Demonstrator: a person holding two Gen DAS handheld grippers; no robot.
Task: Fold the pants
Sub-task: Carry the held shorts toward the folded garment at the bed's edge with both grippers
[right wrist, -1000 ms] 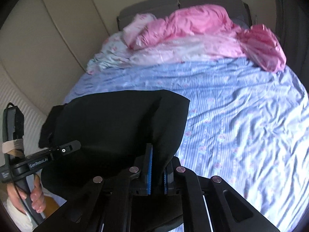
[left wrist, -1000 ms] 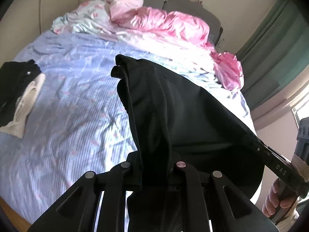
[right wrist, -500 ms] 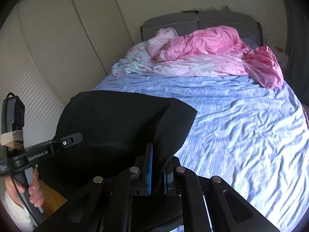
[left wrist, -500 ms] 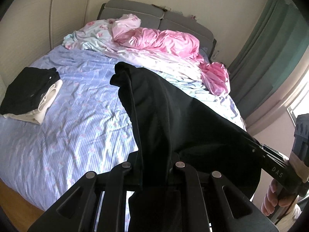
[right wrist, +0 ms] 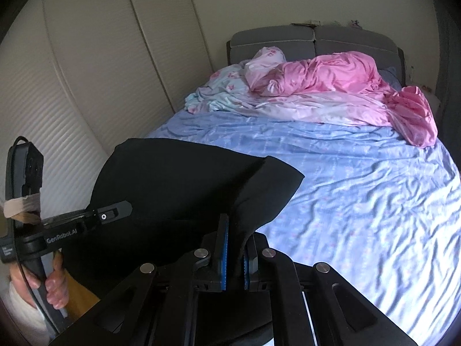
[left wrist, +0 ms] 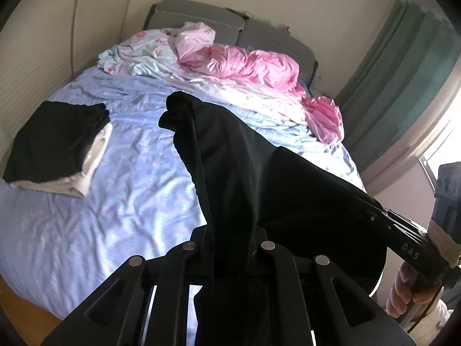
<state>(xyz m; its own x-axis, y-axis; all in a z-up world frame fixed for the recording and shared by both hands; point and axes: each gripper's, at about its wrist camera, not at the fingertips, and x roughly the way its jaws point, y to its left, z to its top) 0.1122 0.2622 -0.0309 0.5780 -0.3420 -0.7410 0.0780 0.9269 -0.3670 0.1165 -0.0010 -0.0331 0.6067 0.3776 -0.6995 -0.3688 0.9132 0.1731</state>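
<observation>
Black pants [left wrist: 259,173] hang in the air between both grippers, above the near part of the blue bed sheet [left wrist: 129,187]. My left gripper [left wrist: 230,248] is shut on one corner of the pants; the cloth covers its fingertips. My right gripper [right wrist: 234,248] is shut on the other corner of the pants [right wrist: 187,187], which passes between its blue pads [right wrist: 223,248]. Each gripper shows in the other's view, the right one [left wrist: 403,248] and the left one [right wrist: 86,225], hand-held.
A folded stack of black and white clothes [left wrist: 57,150] lies on the bed's left side. A crumpled pink duvet [right wrist: 345,86] and floral bedding [left wrist: 138,54] lie by the grey headboard [right wrist: 317,40]. A green curtain [left wrist: 397,86] hangs on the right, wardrobe doors [right wrist: 86,86] on the left.
Both grippers have lifted and pulled back from the bed with the pants still held; more of the room and the folded stack have come into view.
</observation>
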